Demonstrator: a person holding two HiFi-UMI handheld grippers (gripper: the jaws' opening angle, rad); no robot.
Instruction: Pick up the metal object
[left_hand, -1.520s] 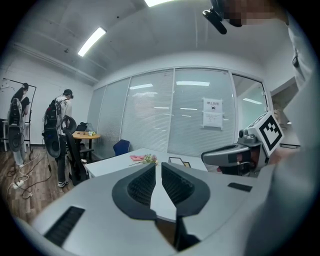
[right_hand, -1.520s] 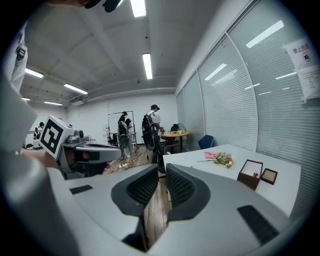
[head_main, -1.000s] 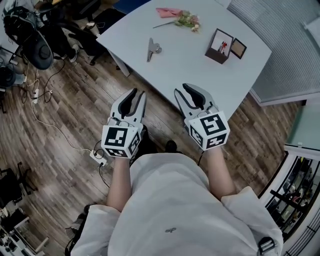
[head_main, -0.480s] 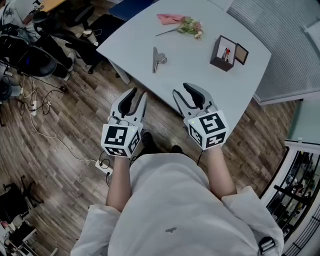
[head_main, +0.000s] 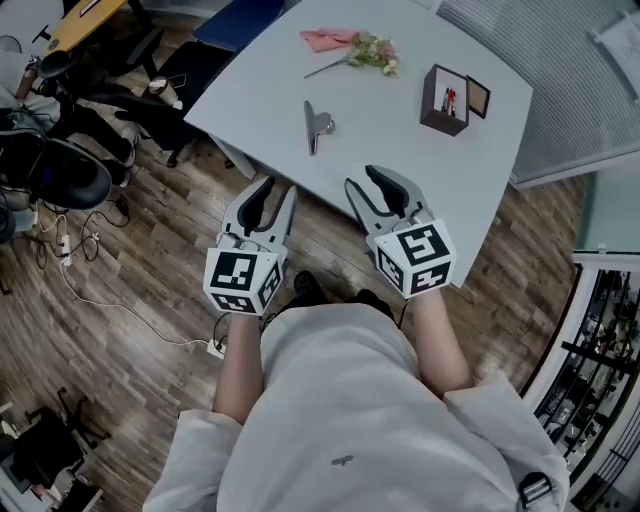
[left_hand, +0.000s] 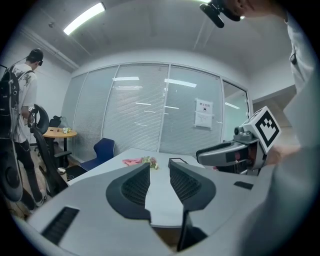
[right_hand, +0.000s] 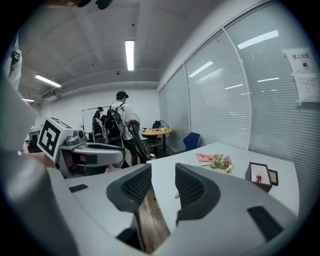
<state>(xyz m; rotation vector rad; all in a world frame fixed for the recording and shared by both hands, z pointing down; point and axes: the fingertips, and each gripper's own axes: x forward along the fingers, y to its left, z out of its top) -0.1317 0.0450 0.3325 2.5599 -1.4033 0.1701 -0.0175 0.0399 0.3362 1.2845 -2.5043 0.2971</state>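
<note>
The metal object (head_main: 315, 124) is a silver clip lying flat on the white table (head_main: 400, 150), left of the middle. Both grippers hang side by side in front of the person's chest, short of the clip. My left gripper (head_main: 268, 190) is over the wood floor just off the table's near edge; its jaws are opening and nothing is between them. My right gripper (head_main: 368, 180) is over the table's near edge, open and empty. In the left gripper view, the left gripper (left_hand: 159, 167) points along the tabletop. A sliver of the clip (right_hand: 176, 195) shows between the right gripper's (right_hand: 162, 171) jaws.
A pink cloth with a flower sprig (head_main: 355, 45) lies at the table's far side. A small dark box with a frame (head_main: 447, 98) stands at the right. Office chairs (head_main: 60, 170) and cables crowd the floor at left. A person (right_hand: 122, 125) stands by the chairs.
The table's near edge and the clip have come closer to the grippers. Both grippers keep their place before the body, and their jaws stand slightly wider.
</note>
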